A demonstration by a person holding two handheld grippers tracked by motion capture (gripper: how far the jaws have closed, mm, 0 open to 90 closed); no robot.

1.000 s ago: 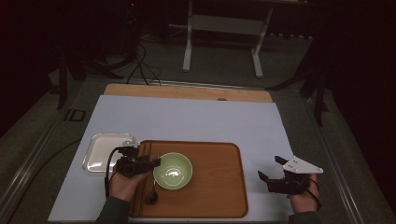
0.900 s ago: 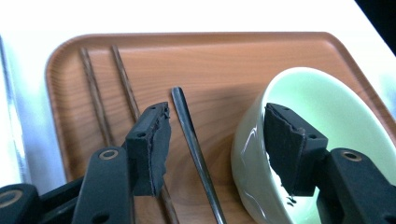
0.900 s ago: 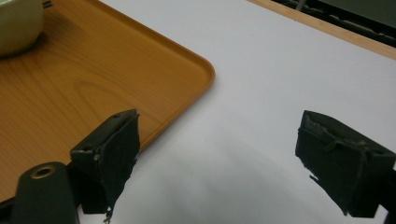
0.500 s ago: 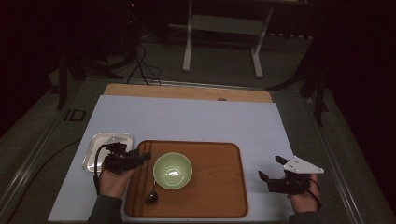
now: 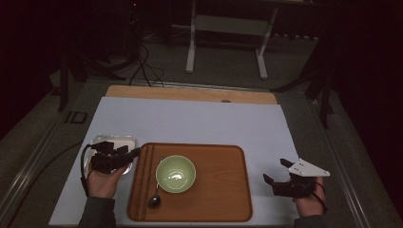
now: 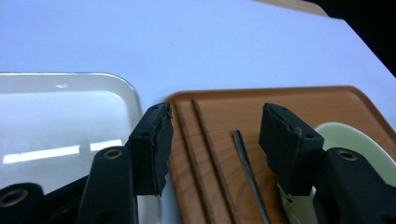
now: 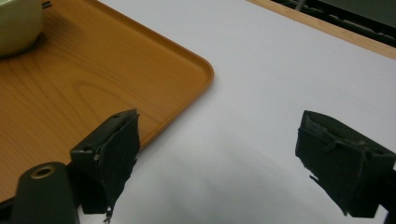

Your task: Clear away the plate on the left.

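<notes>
A pale green bowl (image 5: 176, 174) (image 6: 355, 140) (image 7: 16, 23) stands on the left half of a wooden tray (image 5: 218, 190) (image 6: 219, 98) (image 7: 70, 93). A dark spoon (image 5: 154, 199) lies on the tray left of the bowl; its handle (image 6: 247, 168) runs below my left jaws. My left gripper (image 5: 132, 156) (image 6: 217, 109) hovers over the tray's left rim, open, and its jaws have just been closing slightly with nothing gripped. My right gripper (image 5: 275, 171) (image 7: 219, 121) stands open over the white mat, right of the tray, with nothing between its jaws.
A shallow white dish (image 5: 114, 141) (image 6: 60, 121) sits on the mat just left of the tray, under my left hand. The white mat (image 5: 199, 123) covers the table, with a wooden strip (image 5: 190, 94) along its far edge. Cables and a stand lie beyond.
My left hand has drawn back leftward from the bowl to the tray's left rim, over the white dish. The spoon now lies uncovered on the tray. The right hand has kept still.
</notes>
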